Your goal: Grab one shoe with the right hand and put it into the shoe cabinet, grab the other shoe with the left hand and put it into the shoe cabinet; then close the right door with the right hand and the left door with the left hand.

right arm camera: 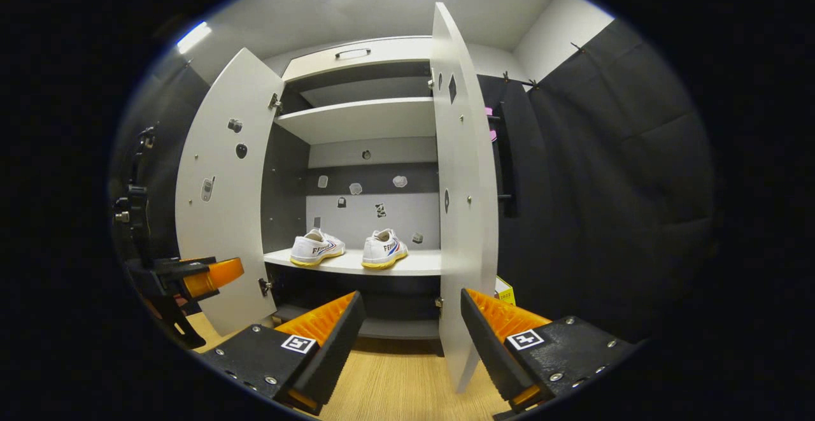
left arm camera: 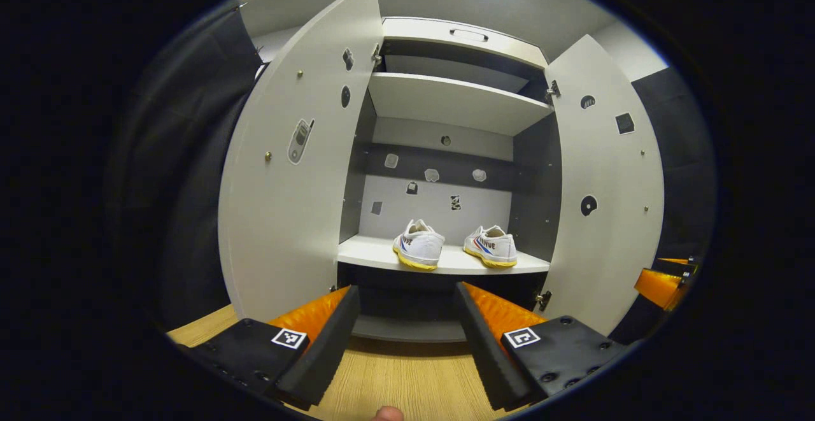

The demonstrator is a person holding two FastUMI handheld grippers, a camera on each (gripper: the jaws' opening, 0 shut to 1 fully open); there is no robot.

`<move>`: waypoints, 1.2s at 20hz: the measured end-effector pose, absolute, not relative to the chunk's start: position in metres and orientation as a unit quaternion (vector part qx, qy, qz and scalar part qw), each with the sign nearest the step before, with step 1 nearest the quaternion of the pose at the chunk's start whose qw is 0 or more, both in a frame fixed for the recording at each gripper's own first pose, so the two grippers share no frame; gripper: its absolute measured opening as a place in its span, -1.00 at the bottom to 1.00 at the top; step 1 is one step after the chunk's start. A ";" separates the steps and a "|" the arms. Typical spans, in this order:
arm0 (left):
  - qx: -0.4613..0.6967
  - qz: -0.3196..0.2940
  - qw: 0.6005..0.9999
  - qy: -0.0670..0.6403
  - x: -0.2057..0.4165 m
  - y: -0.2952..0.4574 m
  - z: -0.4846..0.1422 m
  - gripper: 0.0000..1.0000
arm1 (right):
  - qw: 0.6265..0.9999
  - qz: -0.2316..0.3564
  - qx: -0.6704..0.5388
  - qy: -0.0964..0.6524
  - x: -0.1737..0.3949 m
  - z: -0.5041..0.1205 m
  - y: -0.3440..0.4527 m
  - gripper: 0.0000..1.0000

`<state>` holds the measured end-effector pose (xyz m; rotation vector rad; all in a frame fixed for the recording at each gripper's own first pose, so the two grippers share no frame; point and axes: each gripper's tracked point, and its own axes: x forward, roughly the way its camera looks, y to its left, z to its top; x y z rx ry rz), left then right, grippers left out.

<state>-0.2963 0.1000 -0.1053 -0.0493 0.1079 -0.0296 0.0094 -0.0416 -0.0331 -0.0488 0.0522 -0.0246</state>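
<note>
Two white shoes sit side by side on the cabinet's lower shelf (left arm camera: 446, 260) in the left gripper view, just below the middle of the frame: the left shoe (left arm camera: 419, 244) and the right shoe (left arm camera: 491, 246), near each other but apart, heels toward the camera. The left door (left arm camera: 299, 166) and right door (left arm camera: 608, 198) both stand open. The left tool (left arm camera: 407, 325) fills the bottom of the frame, its fingers spread wide and holding nothing, above the wooden floor (left arm camera: 401, 376). The other tool (left arm camera: 665, 284) peeks in at the right edge.

In the right gripper view, both shoes (right arm camera: 316, 247) (right arm camera: 384, 248) rest on the same shelf (right arm camera: 356, 262), left of centre. The right door (right arm camera: 465, 204) stands edge-on in the middle; the left door (right arm camera: 226, 198) is swung open. The right tool (right arm camera: 411, 335), at the bottom, is wide and empty. The left tool (right arm camera: 204, 278) shows at the left edge.
</note>
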 end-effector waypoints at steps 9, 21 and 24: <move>-0.030 -0.011 0.997 0.068 -0.325 0.100 -0.119 0.99 | 0.994 -0.097 -0.049 -0.028 0.022 0.088 -0.172 0.87; -0.026 -0.020 0.997 0.071 -0.336 0.098 -0.121 0.97 | 0.993 -0.100 -0.042 -0.050 0.083 0.122 -0.202 0.87; -0.016 -0.018 0.997 0.068 -0.337 0.102 -0.121 0.94 | 0.990 -0.111 -0.063 -0.056 0.084 0.125 -0.201 0.96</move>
